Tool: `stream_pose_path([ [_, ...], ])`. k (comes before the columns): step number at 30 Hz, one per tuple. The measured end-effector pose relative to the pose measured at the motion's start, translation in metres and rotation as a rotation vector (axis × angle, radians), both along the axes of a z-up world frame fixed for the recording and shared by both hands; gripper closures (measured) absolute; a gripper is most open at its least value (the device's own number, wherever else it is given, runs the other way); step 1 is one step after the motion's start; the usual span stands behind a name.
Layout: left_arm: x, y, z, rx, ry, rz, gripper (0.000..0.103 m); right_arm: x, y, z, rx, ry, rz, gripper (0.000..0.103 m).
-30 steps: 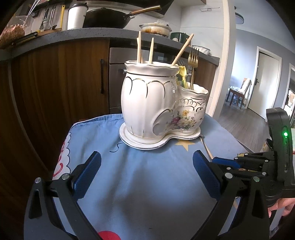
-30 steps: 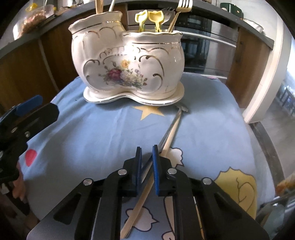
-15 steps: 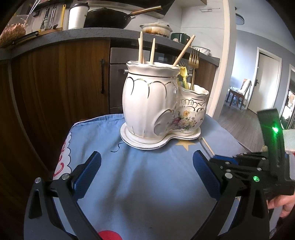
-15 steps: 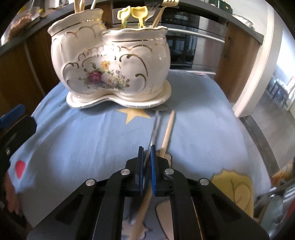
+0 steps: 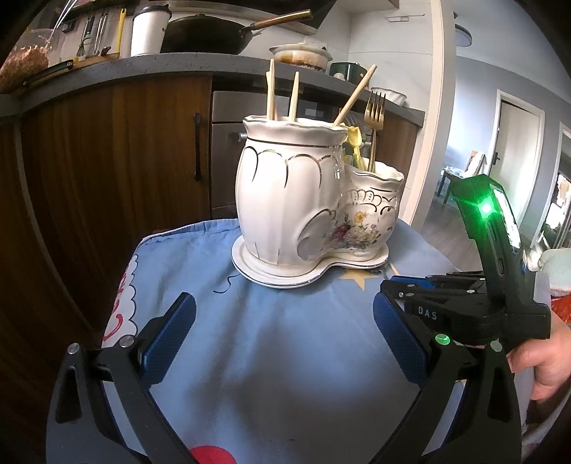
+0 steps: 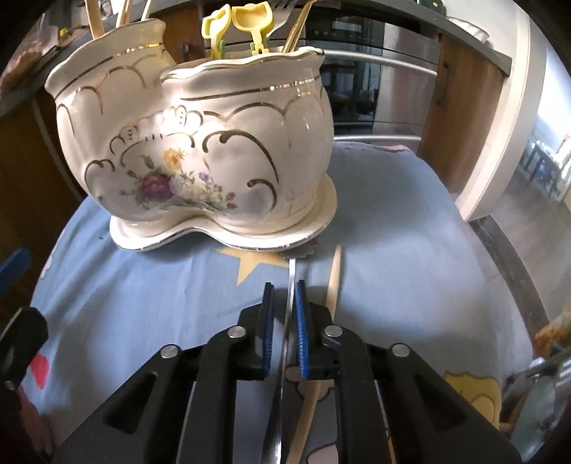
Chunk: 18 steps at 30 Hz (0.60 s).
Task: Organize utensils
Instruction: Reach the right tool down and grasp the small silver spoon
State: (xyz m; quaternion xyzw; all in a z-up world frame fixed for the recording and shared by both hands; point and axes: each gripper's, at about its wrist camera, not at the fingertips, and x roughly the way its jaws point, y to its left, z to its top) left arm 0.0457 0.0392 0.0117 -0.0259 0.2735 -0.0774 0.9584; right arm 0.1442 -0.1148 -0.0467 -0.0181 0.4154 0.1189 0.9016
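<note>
A white ceramic two-pot utensil holder with gold trim and flowers stands on a blue cloth; it also fills the right wrist view. It holds wooden chopsticks, a gold fork and yellow-handled pieces. My left gripper is open and empty in front of it. My right gripper is nearly shut around a thin silver utensil lying on the cloth, its head near the holder's base. A wooden chopstick lies just right of it. The right gripper also shows in the left wrist view.
Wooden kitchen cabinets and an oven stand behind the table. A counter above carries a wok, a jar and bowls. The cloth's edges drop off on the left and right. A white pillar stands at the right.
My right gripper has moved forward along the silver utensil, closer to the holder, with its fingers narrowly around it. The left gripper has stayed open in place.
</note>
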Motion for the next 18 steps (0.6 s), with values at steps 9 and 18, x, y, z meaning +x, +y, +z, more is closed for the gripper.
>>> stream_pose_path([
  [9,0.002,-0.010,-0.002,0.042,0.010,-0.017,0.005,-0.016,-0.028,0.013,0.115,-0.026,0.012,0.100],
  [18,0.002,-0.045,0.003,0.125,0.027,-0.062,0.005,-0.032,-0.068,0.038,0.187,-0.091,0.017,0.101],
])
